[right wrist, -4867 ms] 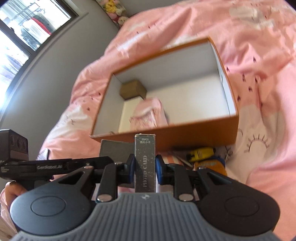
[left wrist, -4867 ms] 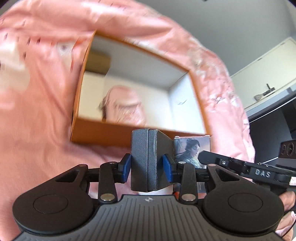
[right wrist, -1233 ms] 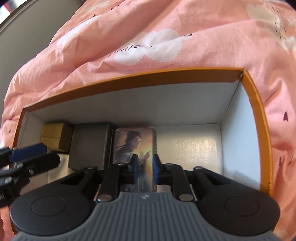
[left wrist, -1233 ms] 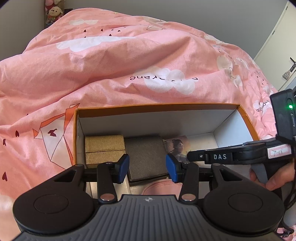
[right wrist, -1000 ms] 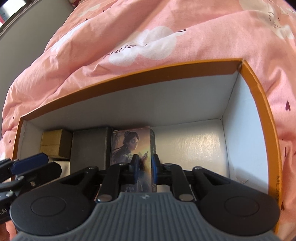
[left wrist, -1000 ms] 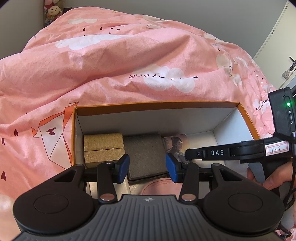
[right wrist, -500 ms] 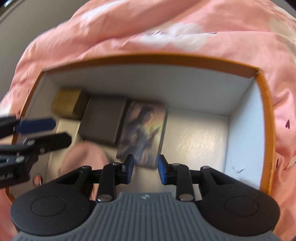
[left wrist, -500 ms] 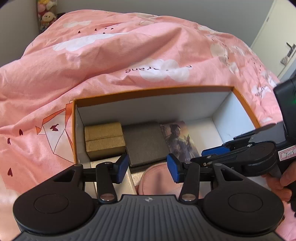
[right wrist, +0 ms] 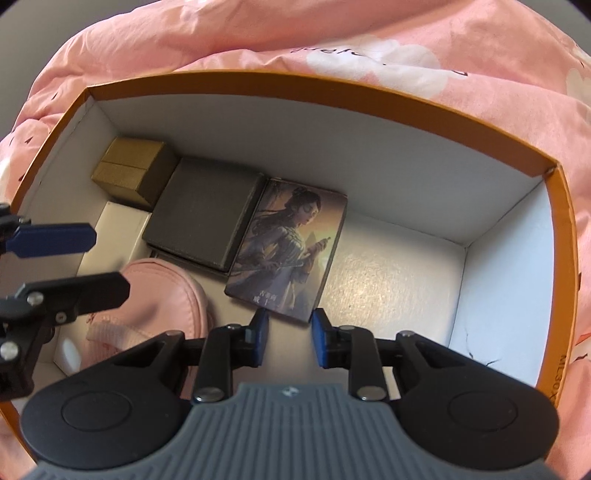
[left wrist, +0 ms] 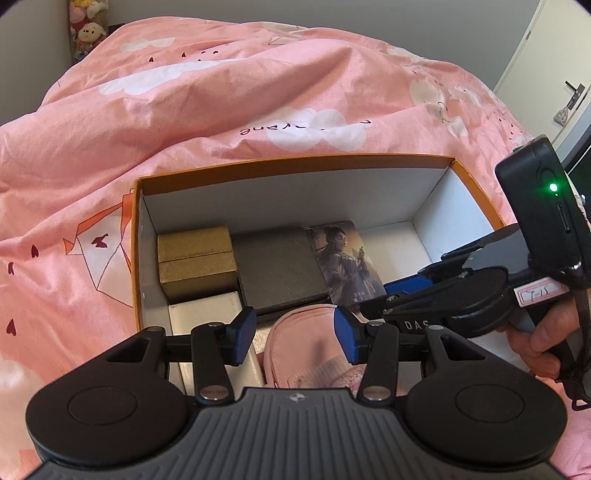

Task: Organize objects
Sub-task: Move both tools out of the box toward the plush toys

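Observation:
An orange box with white inside (left wrist: 137, 236) (right wrist: 406, 107) sits on the pink bedding. Inside it lie a gold box (left wrist: 195, 258) (right wrist: 129, 171), a dark grey box (left wrist: 280, 267) (right wrist: 205, 218), a photo card box with a woman's picture (left wrist: 345, 258) (right wrist: 290, 251), a pink pouch (left wrist: 306, 347) (right wrist: 162, 295) and a white box (left wrist: 207, 310). My left gripper (left wrist: 293, 334) is open and empty above the pouch. My right gripper (right wrist: 290, 338) is open and empty just short of the photo card box; it also shows in the left wrist view (left wrist: 406, 291).
Pink duvet (left wrist: 258, 92) surrounds the box on all sides. The right half of the box floor (right wrist: 388, 273) is bare white. Plush toys (left wrist: 86, 33) sit at the far left corner. A door with a handle (left wrist: 569, 92) is at the far right.
The dark grey box and the photo card box, held outside the box before, now lie flat inside it. My right gripper has let go of the photo card box and drawn back.

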Demonstrator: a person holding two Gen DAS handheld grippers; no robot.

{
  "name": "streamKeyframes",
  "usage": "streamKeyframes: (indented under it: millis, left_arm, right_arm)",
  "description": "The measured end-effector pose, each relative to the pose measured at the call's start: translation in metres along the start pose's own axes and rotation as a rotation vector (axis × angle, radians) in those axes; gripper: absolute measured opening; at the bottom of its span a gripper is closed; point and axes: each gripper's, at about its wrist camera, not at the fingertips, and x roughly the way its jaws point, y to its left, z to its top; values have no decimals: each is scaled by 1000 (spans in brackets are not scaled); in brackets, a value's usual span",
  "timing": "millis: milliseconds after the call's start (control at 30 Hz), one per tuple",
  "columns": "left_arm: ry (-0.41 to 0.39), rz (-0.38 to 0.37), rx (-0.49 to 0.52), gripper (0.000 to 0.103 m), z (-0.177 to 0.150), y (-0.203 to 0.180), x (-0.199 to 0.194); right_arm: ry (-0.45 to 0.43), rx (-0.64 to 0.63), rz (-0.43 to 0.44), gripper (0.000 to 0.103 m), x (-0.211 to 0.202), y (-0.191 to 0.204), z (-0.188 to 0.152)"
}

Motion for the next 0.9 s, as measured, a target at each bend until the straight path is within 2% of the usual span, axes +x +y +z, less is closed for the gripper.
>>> streamKeyframes:
  millis: [167,233,333,433,533,667,900]
  left_arm:
    - [-41,-1,31,55,-5,-10,-19]
    - [-71,-10,38,55,-8,-15,-34]
    - [-114,-41,52,55,-17,-23,-56]
    - [-124,-74,55,55,-30,-32,-74]
    - [-104,-121,18,55,-46,-38,-86]
    - [-65,-162,-8,55,-73,-46,-91]
    - [58,-191,15,53,-113,-62,-71]
  right_arm:
    - [-39,20,7,28,-20,-5,-7]
    - [-86,27,25,30,-40,-6,-14]
    - [-171,37,66,42,-73,-1,-34]
    - [-251,51,76,42,-103,10,-56]
    - [-333,86,87,42,-130,13,-85]
    - [-392,141,86,42,-150,20,-130]
    - [-366,182,-8,41,-147,42,-194]
